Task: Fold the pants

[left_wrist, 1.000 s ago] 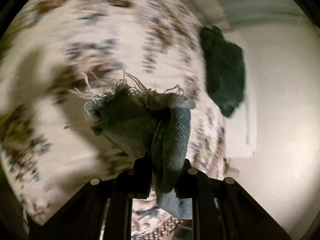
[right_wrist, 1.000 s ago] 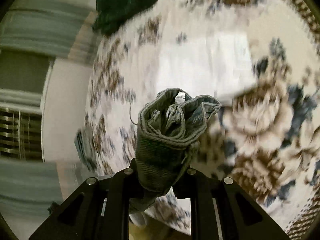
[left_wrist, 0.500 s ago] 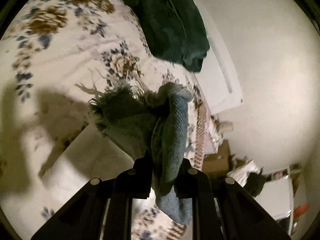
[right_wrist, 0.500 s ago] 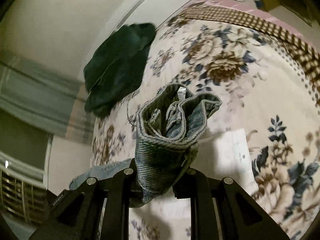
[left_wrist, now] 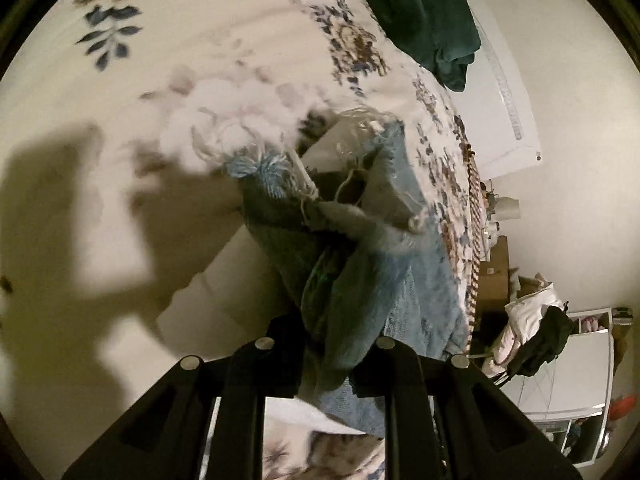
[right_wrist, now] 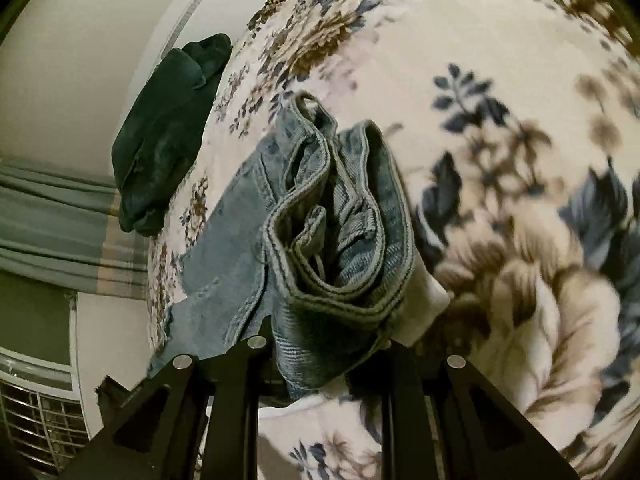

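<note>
One pair of light-blue denim pants (right_wrist: 340, 216) is held over a bed with a floral bedspread (right_wrist: 500, 92) — cream ground, blue and brown flowers. Right gripper (right_wrist: 320, 344): jaws closed down on a bunched stack of waistband layers, the denim filling the gap between them; more of the pants hangs away to the left and trails onto the bedspread. Left gripper (left_wrist: 324, 352): jaws clamped on the pants (left_wrist: 352, 264) at a frayed hem, with loose white threads fanning out above the grip; the cloth hides part of the view ahead. One dark green garment (right_wrist: 168, 128) lies crumpled at the far edge of the bed, well apart from the pants; it shows in both views, at top right in the left-wrist view (left_wrist: 420, 12). Hard shadows of the grippers fall across the bedspread (left_wrist: 180, 32) to the left. Beyond the bed edge, left-wrist view: a cardboard box (left_wrist: 494, 276), a heap of white and dark clothes (left_wrist: 536, 336), and a white cabinet (left_wrist: 580, 372) against a plain wall. Right-wrist view: a grey-green striped curtain (right_wrist: 52, 232) and a metal grille (right_wrist: 40, 416) at lower left — what the grille belongs to I cannot tell.
</note>
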Tool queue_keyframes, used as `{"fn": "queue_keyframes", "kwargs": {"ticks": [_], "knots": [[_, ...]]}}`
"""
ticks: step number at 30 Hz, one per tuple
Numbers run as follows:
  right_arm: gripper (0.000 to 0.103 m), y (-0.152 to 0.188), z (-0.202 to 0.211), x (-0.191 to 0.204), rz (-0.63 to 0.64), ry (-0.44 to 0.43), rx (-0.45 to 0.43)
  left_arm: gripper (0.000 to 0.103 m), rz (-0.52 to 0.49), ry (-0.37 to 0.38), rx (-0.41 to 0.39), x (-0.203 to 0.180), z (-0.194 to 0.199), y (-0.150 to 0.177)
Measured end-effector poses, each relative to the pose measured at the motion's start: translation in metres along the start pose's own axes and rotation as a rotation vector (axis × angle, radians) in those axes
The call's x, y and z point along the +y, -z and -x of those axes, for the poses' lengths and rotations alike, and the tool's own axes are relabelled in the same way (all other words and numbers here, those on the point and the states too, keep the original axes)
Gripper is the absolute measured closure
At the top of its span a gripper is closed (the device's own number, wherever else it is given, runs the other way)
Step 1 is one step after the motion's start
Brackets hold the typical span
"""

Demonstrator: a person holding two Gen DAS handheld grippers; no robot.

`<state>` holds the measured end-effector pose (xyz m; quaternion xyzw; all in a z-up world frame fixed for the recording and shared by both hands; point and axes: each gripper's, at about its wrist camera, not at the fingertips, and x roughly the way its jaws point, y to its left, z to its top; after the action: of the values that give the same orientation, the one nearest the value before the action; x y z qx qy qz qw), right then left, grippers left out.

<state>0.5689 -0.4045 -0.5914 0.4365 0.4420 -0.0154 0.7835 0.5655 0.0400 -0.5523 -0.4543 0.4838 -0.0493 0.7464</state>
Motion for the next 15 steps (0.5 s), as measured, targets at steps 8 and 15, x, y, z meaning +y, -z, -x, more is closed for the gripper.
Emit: {"fn": "queue_keyframes", "kwargs": {"ticks": [8, 15], "knots": [[0.084, 0.002, -0.007, -0.010, 0.005, 0.016, 0.018, 0.088, -0.041, -0.005, 0.002, 0.006, 0.007, 0.011], [0.083, -0.003, -0.006, -0.005, 0.063, 0.059, 0.044, 0.088, -0.087, -0.018, 0.002, 0.011, 0.017, 0.026]]}}
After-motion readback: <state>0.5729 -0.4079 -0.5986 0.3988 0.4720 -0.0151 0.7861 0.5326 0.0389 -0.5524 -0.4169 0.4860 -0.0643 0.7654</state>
